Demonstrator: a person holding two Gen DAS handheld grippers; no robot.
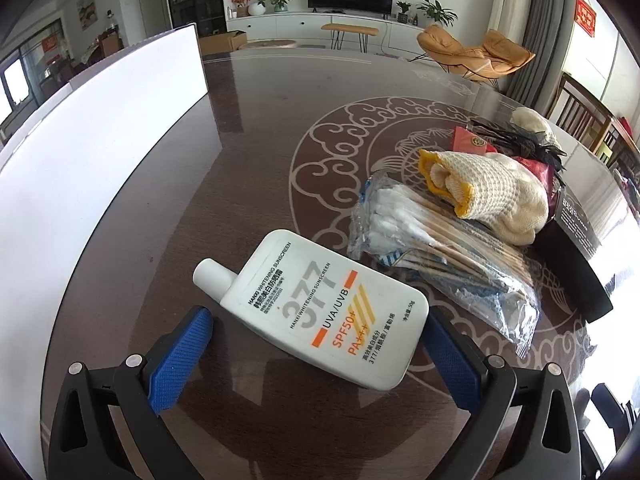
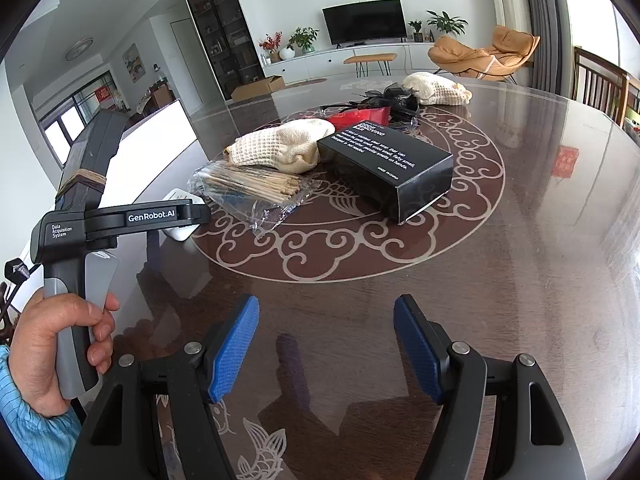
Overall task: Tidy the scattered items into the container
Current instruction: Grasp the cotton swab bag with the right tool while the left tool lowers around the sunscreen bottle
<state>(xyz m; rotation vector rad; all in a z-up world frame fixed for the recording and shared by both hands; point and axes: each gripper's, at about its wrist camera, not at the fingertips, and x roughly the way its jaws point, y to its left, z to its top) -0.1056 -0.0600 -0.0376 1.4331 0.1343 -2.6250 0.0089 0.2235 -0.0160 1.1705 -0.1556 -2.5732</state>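
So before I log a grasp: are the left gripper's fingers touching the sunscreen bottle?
Cannot tell. In the left wrist view the left gripper straddles the sunscreen bottle; neither pad's contact shows plainly.

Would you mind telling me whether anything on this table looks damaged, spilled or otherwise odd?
Nothing looks spilled or damaged. The items are merely scattered: the sunscreen bottle lies flat between the open left gripper fingers, and the cotton swab bag, knitted gloves and black box overlap loosely.

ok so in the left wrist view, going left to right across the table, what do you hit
white container → sunscreen bottle, lying between the open left gripper fingers → bag of cotton swabs → knitted glove → black box
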